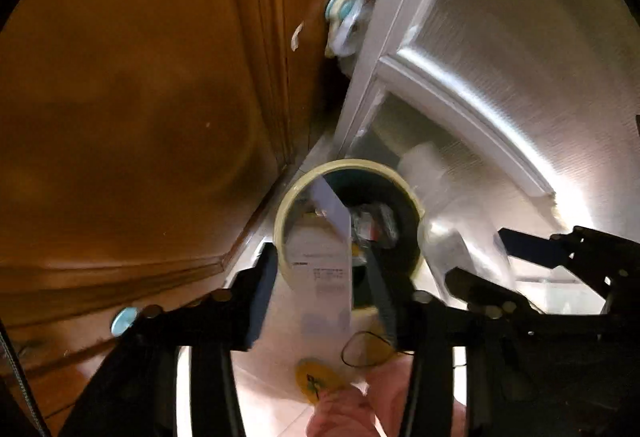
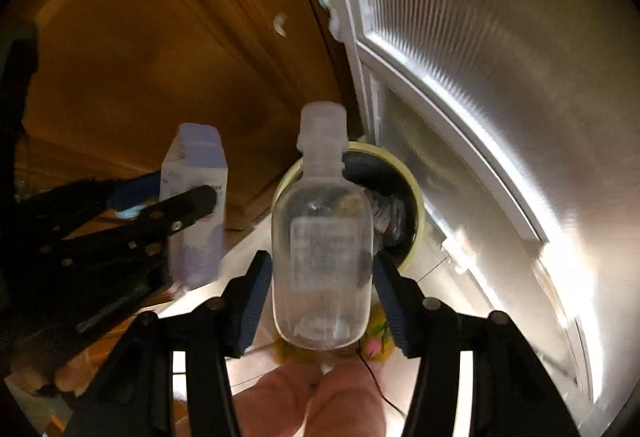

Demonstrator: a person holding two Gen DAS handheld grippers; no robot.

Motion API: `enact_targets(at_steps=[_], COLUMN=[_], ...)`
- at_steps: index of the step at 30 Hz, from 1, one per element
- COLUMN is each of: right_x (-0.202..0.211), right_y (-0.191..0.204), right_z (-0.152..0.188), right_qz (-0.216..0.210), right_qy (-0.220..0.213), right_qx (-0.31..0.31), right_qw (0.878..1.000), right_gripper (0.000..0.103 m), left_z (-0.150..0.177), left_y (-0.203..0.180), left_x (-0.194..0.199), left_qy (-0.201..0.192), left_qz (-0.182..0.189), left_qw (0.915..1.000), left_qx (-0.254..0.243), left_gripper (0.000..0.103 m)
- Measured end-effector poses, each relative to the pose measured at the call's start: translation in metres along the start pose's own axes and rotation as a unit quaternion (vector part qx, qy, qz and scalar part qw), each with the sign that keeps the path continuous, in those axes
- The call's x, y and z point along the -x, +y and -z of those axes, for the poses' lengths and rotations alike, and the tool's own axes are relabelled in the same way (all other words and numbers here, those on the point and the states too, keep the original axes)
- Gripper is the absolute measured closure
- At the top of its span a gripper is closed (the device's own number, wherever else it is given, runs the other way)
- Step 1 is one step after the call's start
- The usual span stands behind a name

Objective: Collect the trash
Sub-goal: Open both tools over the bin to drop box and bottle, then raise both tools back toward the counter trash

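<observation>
Both grippers released above bin (image 2: 416,193): left gripper (image 1: 320,297) dropping carton (image 1: 324,253), right gripper (image 2: 320,301) dropping bottle (image 2: 322,257); either could clip rim and miss.

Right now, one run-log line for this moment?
left gripper: open, carton between jaws | right gripper: open, bottle between jaws | both above bin

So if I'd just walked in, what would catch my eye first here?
Probably the clear plastic bottle between the right gripper's open fingers, neck pointing toward a round bin already holding rubbish. Beside it, the left gripper has a white carton over the same bin, in the corner between a wooden cabinet and a white door.
</observation>
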State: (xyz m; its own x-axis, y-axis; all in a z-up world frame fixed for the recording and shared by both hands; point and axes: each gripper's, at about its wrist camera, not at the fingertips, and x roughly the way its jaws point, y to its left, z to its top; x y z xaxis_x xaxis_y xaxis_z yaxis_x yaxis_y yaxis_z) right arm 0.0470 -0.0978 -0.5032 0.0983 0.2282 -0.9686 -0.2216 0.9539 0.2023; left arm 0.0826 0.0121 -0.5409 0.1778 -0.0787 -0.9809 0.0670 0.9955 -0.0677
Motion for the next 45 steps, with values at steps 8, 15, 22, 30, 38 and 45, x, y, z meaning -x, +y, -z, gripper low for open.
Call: enact_targets(at_steps=[8, 15, 22, 30, 38, 45], right_x=[-0.039, -0.016, 0.029, 0.127, 0.242, 0.332], right_y=[-0.021, -0.015, -0.011, 0.013, 0.039, 0.052], right_z=[-0.01, -0.013, -0.009, 0.001, 0.005, 0.008], right_qz=[0.006, 0.0, -0.008, -0.018, -0.013, -0.01], right_qy=[0.007, 0.004, 0.006, 0.0, -0.05, -0.125], right_qx=[-0.018, -0.021, -0.033, -0.046, -0.041, -0.043], right_qw=[1.0, 1.0, 0.999, 0.999, 0.998, 0.991], right_gripper=[0.049, 0.049, 0.049, 0.049, 0.049, 0.049], left_z=[0.002, 0.0, -0.003, 0.002, 0.006, -0.001], left_y=[0.019, 0.012, 0.004, -0.006, -0.011, -0.006], left_x=[-0.025, -0.003, 0.05, 0.155, 0.279, 0.381], left_qy=[0.012, 0.011, 0.01, -0.003, -0.058, -0.129], left_qz=[-0.003, -0.003, -0.002, 0.007, 0.014, 0.011], left_qw=[0.9998, 0.9999, 0.9999, 0.9998, 0.9968, 0.9889], left_qx=[0.017, 0.006, 0.003, -0.018, -0.052, -0.074], left_gripper=[0.032, 0.032, 0.032, 0.032, 0.032, 0.03])
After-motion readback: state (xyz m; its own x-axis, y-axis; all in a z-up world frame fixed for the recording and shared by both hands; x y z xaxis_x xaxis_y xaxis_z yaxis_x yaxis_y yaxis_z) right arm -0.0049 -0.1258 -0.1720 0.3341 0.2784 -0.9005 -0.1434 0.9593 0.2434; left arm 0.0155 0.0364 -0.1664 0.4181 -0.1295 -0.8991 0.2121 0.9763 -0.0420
